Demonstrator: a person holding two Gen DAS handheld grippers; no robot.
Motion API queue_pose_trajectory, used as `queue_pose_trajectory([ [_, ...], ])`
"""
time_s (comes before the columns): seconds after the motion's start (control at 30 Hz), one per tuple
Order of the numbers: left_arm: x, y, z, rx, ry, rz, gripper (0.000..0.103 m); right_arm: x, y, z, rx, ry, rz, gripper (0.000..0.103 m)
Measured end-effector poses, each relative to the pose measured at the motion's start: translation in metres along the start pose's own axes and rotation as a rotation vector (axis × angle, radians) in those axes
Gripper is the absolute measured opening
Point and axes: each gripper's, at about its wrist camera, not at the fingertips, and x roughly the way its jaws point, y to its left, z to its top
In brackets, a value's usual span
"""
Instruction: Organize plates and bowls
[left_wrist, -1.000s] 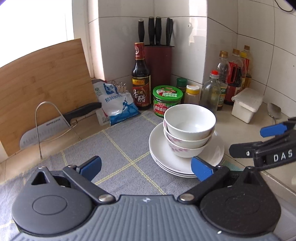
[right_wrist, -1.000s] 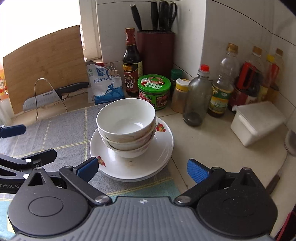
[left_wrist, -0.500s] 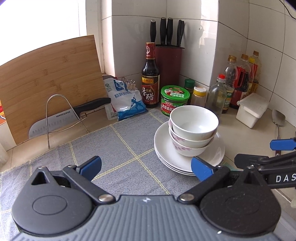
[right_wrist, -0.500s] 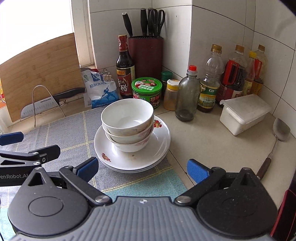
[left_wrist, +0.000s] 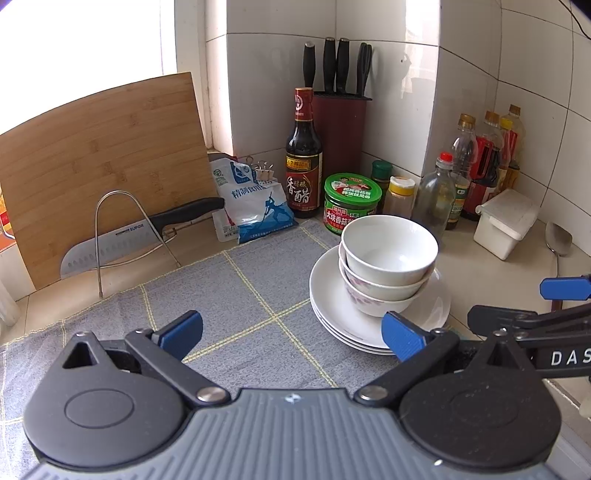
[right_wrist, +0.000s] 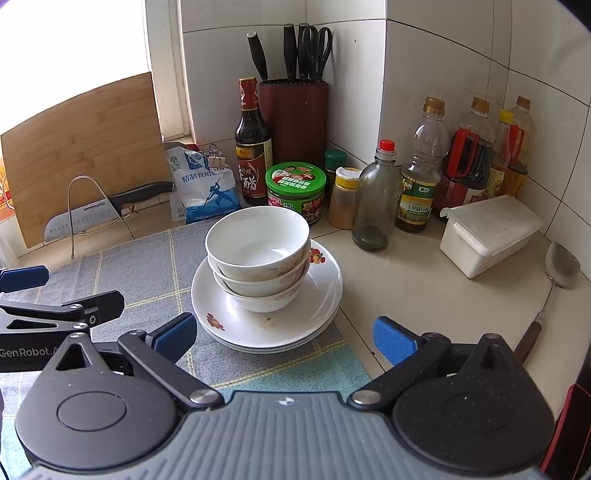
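Three white bowls (left_wrist: 388, 254) (right_wrist: 258, 251) are nested upright on a stack of white plates (left_wrist: 332, 306) (right_wrist: 317, 310) at the right edge of a grey checked mat (left_wrist: 240, 295) (right_wrist: 147, 280). My left gripper (left_wrist: 291, 332) is open and empty, low over the mat, just left of and in front of the plates. My right gripper (right_wrist: 284, 336) is open and empty, in front of the plate stack. Each gripper shows at the edge of the other's view, the right one (left_wrist: 532, 306) and the left one (right_wrist: 44, 291).
Behind the stack stand a green-lidded jar (right_wrist: 295, 192), a vinegar bottle (right_wrist: 253, 147), a knife block (right_wrist: 295, 122), several oil and sauce bottles (right_wrist: 421, 173) and a salt bag (left_wrist: 255, 199). A white lidded box (right_wrist: 491, 232) and a ladle (right_wrist: 554, 280) lie at right. A cutting board (left_wrist: 99, 162) and a knife on a wire rack (left_wrist: 140, 236) stand at left.
Both grippers have drawn back and risen from the stack, so the bowls and plates look smaller and farther away. Both stay open. The bowls and plates have not moved.
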Motion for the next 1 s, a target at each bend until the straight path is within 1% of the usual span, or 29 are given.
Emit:
queue_pose_trajectory([
  [0.37,0.0012,0.0009,-0.0003,-0.009,0.002,-0.007,0.102,0.0001,-0.0003,0.0005,0.001,-0.002,0.001,0.103],
  [1.0,0.0015,-0.0007,0.0026,-0.009,0.01,0.005,0.102,-0.0007,-0.0003,0.0035,-0.004,-0.009,-0.003,0.103],
])
